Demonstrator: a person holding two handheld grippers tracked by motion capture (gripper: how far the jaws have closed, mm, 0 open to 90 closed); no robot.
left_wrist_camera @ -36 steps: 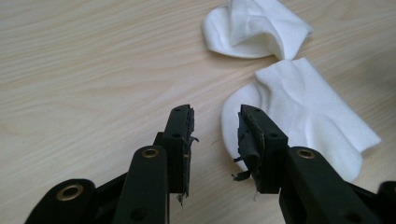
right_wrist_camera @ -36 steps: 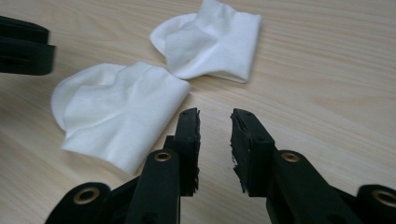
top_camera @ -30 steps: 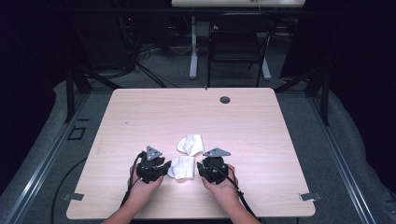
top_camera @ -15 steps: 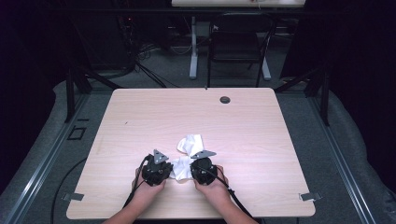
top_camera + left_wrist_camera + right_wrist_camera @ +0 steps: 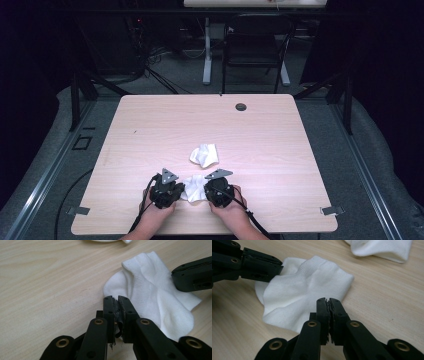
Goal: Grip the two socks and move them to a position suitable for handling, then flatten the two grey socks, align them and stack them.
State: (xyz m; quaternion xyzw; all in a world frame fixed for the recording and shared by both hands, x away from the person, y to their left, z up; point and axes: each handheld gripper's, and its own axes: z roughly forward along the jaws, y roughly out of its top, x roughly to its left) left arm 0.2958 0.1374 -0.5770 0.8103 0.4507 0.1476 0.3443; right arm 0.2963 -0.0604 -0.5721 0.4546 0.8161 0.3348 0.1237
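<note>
Left gripper [image 5: 117, 298] jaws pressed together at edge of white sock [image 5: 155, 297] lying crumpled on wooden table [image 5: 50, 277]. Right gripper [image 5: 192, 277] black jaw at sock's far side, upper right.

The near sock [image 5: 194, 186] is white, short and crumpled. It lies flat on the table near the front edge, with its ribbed cuff turned up a little. The second sock [image 5: 204, 154], also white, lies bunched just behind it, not touching it.
</note>
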